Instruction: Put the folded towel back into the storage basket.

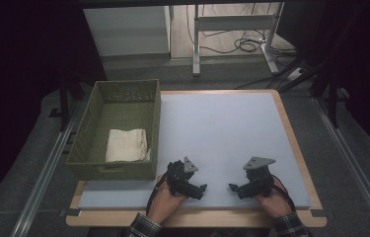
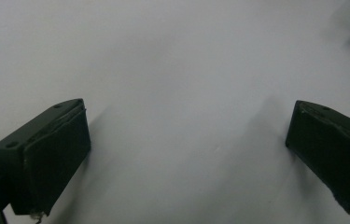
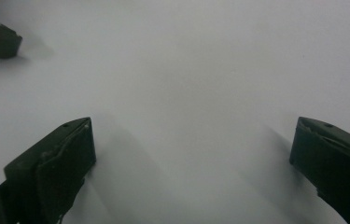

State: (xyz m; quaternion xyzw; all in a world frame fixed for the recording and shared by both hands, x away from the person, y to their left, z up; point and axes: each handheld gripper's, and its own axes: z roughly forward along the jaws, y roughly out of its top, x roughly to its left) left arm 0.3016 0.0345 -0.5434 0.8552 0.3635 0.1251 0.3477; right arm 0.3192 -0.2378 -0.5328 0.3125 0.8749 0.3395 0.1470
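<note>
Both black two-fingered grippers sit low on the pale grey mat (image 1: 232, 128) at the desk's near edge — the left gripper (image 1: 203, 188) and the right gripper (image 1: 232, 187) point at each other, just apart. Each has its fingers spread wide with nothing between them, bare mat under both. Off to the left, a folded cream cloth (image 1: 126, 144) lies inside the olive woven basket (image 1: 85, 132).

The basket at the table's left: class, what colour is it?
Olive green, woven; the basket shows best in the high view.
</note>
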